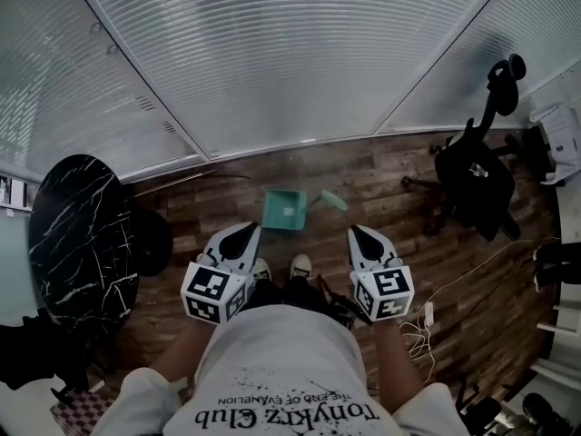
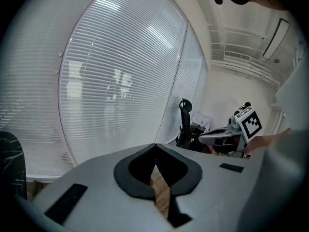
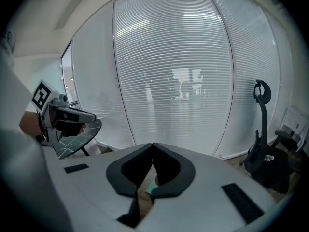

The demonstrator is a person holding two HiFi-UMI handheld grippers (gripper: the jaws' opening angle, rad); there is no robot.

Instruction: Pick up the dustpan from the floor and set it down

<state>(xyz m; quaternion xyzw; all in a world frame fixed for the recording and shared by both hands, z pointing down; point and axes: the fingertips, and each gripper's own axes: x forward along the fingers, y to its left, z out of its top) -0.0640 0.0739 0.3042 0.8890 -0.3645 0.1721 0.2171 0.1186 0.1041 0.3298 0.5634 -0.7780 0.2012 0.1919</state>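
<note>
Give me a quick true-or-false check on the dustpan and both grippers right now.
1. The dustpan lies on the wooden floor. True.
2. The right gripper holds the dustpan. False: its jaws are shut on nothing, and the dustpan lies apart from it.
3. The left gripper is shut. True.
4. The black round table stands on the person's right. False: it is on the left; the office chair is on the right.
</note>
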